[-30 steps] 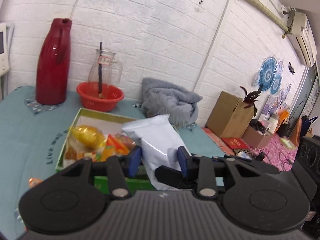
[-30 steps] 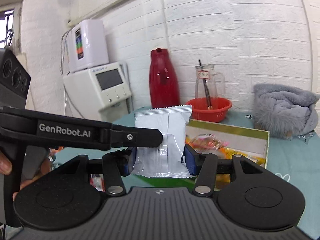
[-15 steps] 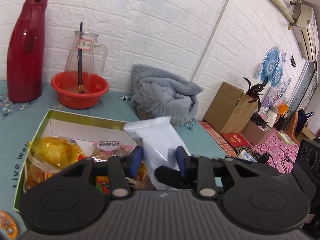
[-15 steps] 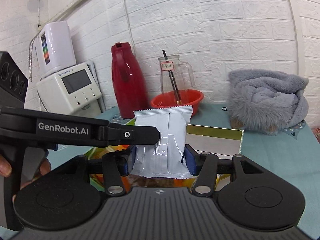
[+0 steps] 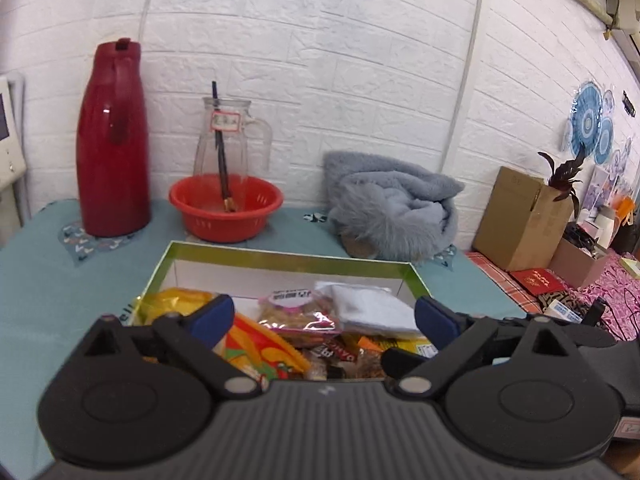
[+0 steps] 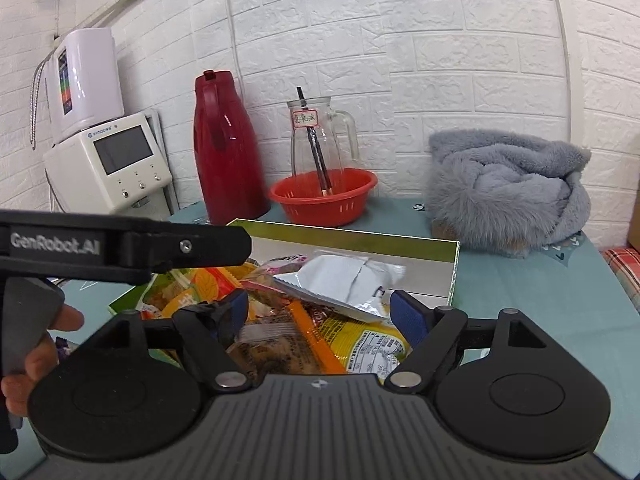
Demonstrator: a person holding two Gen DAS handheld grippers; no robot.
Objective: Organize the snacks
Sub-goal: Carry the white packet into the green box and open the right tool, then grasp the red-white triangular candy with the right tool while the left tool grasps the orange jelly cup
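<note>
A green-rimmed cardboard box on the teal table holds several snack packets. A white foil packet lies loose on top of them, beside a pink-sealed packet and a yellow packet. My left gripper is open and empty just above the box's near side. My right gripper is open and empty just in front of the white packet. The left gripper's body crosses the right wrist view at the left.
At the back stand a red thermos, a glass jug behind a red basket, and a grey fluffy blanket. A white appliance is at the far left. Cardboard boxes sit off the table's right edge.
Both grippers held the white packet upright over the box. Both have opened and the packet now lies in the box on the other snacks.
</note>
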